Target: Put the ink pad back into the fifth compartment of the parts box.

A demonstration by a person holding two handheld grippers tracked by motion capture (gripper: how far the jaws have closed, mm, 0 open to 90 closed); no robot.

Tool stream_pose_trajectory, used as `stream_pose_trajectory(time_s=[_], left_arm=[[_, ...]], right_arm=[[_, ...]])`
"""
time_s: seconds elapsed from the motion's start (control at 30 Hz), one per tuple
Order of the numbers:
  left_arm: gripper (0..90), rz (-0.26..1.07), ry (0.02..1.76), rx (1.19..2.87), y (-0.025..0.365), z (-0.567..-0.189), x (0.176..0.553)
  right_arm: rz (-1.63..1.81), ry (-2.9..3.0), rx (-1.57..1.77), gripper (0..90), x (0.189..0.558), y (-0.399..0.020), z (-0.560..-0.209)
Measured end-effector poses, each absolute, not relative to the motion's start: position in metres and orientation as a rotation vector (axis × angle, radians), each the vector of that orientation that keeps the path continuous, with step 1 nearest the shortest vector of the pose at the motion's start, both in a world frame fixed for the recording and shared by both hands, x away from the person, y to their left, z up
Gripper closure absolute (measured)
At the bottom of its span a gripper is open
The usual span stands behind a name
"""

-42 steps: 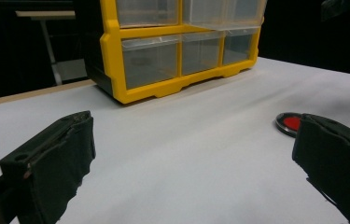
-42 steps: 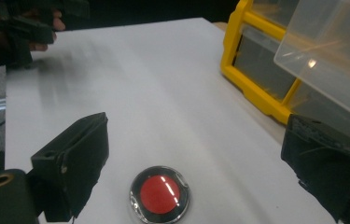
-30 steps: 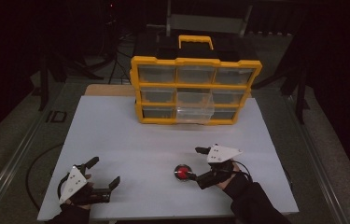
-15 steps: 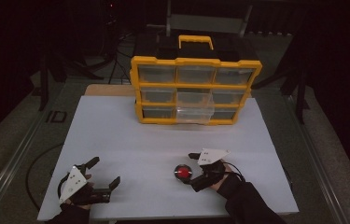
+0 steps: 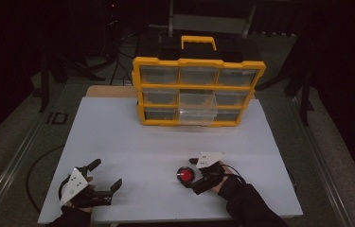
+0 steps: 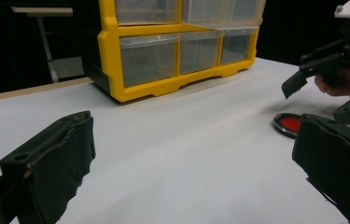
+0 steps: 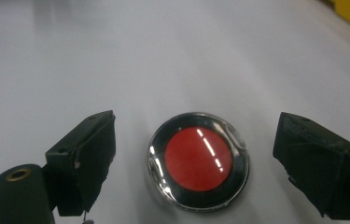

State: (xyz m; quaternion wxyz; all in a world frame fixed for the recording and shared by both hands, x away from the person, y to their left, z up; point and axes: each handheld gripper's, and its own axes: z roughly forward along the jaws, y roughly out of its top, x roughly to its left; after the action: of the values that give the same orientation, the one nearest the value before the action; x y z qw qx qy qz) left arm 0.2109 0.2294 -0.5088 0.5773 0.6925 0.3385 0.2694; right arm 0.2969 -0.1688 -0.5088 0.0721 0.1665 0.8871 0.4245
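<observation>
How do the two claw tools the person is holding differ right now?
The right gripper has its open jaws on either side of a round red disc with a shiny rim, not touching it; the left gripper has only bare white table between its jaws. The right one sits nearer the yellow drawer organizer; the left sits at the table's near corner. Both are open and hand-held.

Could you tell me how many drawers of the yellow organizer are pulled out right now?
1. In the yellow organizer, a clear drawer in the middle column juts forward; the other drawers sit flush. It spans the two lower rows, so which one it belongs to is unclear.
</observation>
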Motion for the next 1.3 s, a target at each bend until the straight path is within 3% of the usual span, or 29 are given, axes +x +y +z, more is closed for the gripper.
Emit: stream_pose_trajectory(time_s=[1.3], left_arm=[[0.0, 0.629, 0.789, 1.625, 0.229, -0.509, 0.211]], right_arm=[[1.103, 2.784, 0.48, 30.0, 0.309, -0.155, -0.523]])
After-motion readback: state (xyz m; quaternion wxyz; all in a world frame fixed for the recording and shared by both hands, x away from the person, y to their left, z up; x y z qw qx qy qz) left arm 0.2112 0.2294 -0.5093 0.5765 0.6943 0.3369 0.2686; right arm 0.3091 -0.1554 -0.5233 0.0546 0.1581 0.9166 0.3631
